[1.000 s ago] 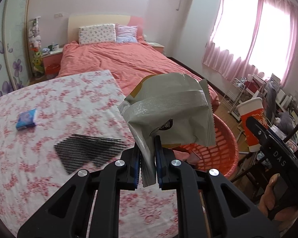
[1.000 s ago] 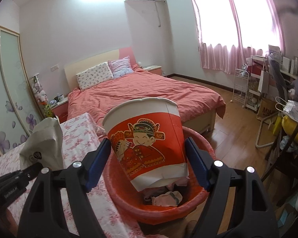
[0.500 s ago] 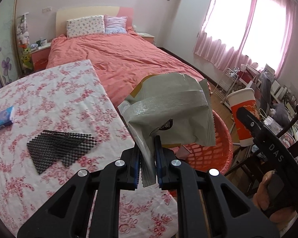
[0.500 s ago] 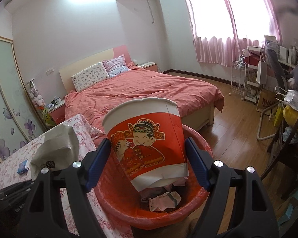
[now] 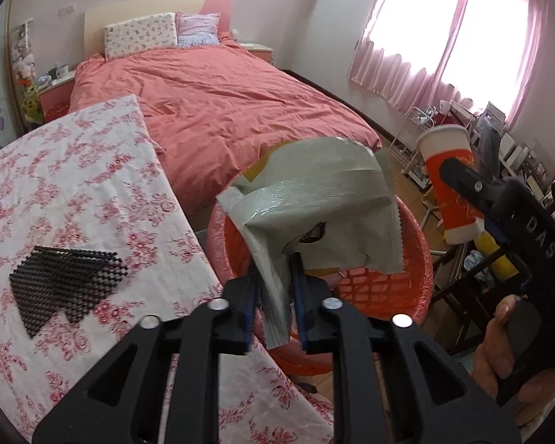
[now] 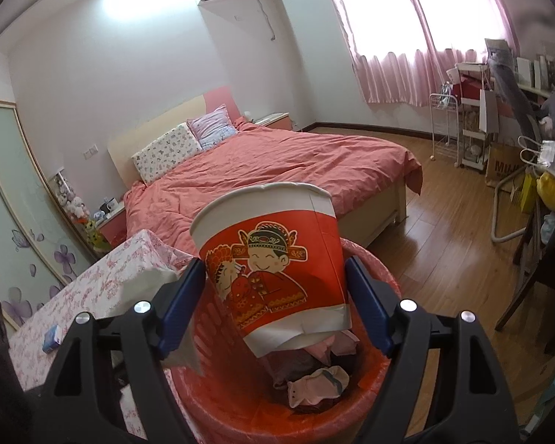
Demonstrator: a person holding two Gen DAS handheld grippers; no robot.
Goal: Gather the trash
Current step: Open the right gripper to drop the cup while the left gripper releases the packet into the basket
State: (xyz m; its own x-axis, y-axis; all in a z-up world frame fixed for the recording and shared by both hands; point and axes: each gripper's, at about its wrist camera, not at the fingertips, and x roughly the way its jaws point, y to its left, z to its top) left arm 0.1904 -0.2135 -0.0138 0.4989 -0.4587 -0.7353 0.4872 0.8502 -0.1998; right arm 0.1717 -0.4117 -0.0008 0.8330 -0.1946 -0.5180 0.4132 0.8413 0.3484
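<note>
My left gripper (image 5: 273, 288) is shut on a grey-green snack wrapper (image 5: 314, 207) and holds it over the near rim of the red laundry-style basket (image 5: 410, 285). My right gripper (image 6: 275, 296) is shut on a red and white paper cup (image 6: 273, 266) with a cartoon couple on it, held tilted over the same basket (image 6: 381, 281). The cup also shows in the left wrist view (image 5: 447, 181) at the right. Crumpled cloth and paper (image 6: 318, 381) lie in the basket.
A table with a pink floral cloth (image 5: 74, 192) stands left of the basket; on it lie a black mesh piece (image 5: 59, 277) and a small blue packet (image 6: 51, 336). A bed with a salmon cover (image 5: 218, 100) is behind. Chairs and clutter (image 6: 536, 222) stand at the right.
The left gripper has carried the wrapper rightward off the table to over the basket. The right gripper with the cup has shifted slightly over the basket. Both grips are unchanged.
</note>
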